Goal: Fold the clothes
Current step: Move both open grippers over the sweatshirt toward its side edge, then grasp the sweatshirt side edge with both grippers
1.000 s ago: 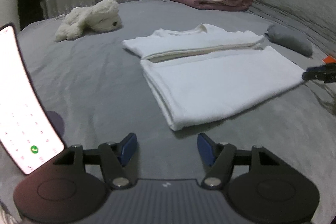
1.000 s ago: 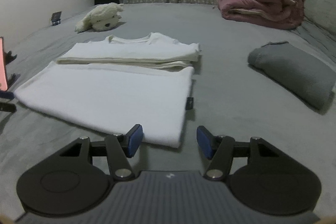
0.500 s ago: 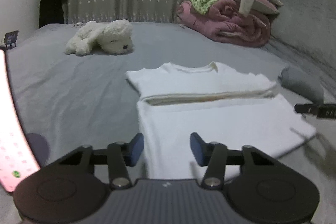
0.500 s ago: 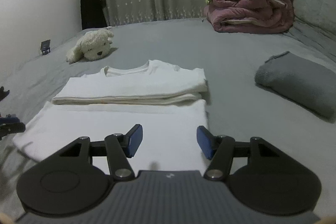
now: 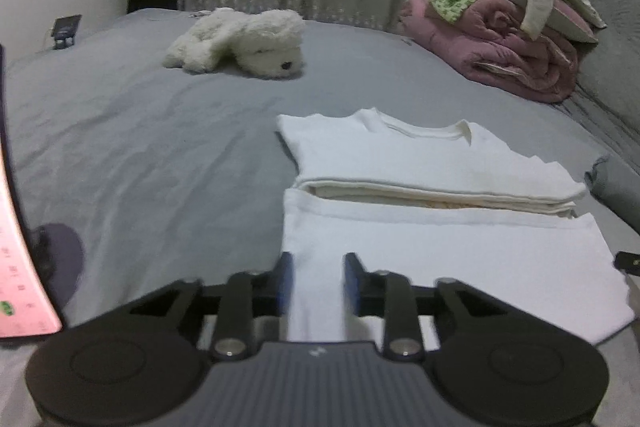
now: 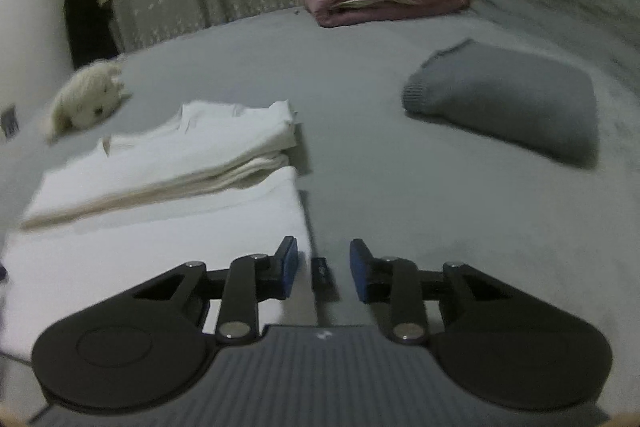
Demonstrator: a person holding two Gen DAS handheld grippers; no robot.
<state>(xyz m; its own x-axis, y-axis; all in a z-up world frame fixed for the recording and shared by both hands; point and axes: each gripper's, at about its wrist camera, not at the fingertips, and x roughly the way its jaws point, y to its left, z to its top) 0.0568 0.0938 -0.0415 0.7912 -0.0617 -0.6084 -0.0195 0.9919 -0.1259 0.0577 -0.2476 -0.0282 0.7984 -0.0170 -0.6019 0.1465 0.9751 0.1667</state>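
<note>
A white T-shirt (image 5: 432,247) lies on the grey bed, its collar half folded down onto the body (image 5: 424,163). My left gripper (image 5: 316,281) is open low over the near left corner of the shirt, its blue pads straddling the cloth edge. In the right wrist view the same T-shirt (image 6: 152,227) fills the left side. My right gripper (image 6: 324,269) is open at the shirt's near right corner, with the left pad over the cloth and a small black tag (image 6: 321,273) between the jaws. Neither gripper holds cloth.
A white plush dog (image 5: 244,43) lies at the far left of the bed (image 5: 140,147). A pile of pink quilt and clothes (image 5: 504,23) sits at the back right. A folded grey garment (image 6: 508,103) lies right of the shirt. A lit phone (image 5: 16,247) stands at the left edge.
Both grippers have come down and forward to the shirt's near corners, left at the left corner, right at the right. Their jaws have narrowed a little. The shirt has not moved.
</note>
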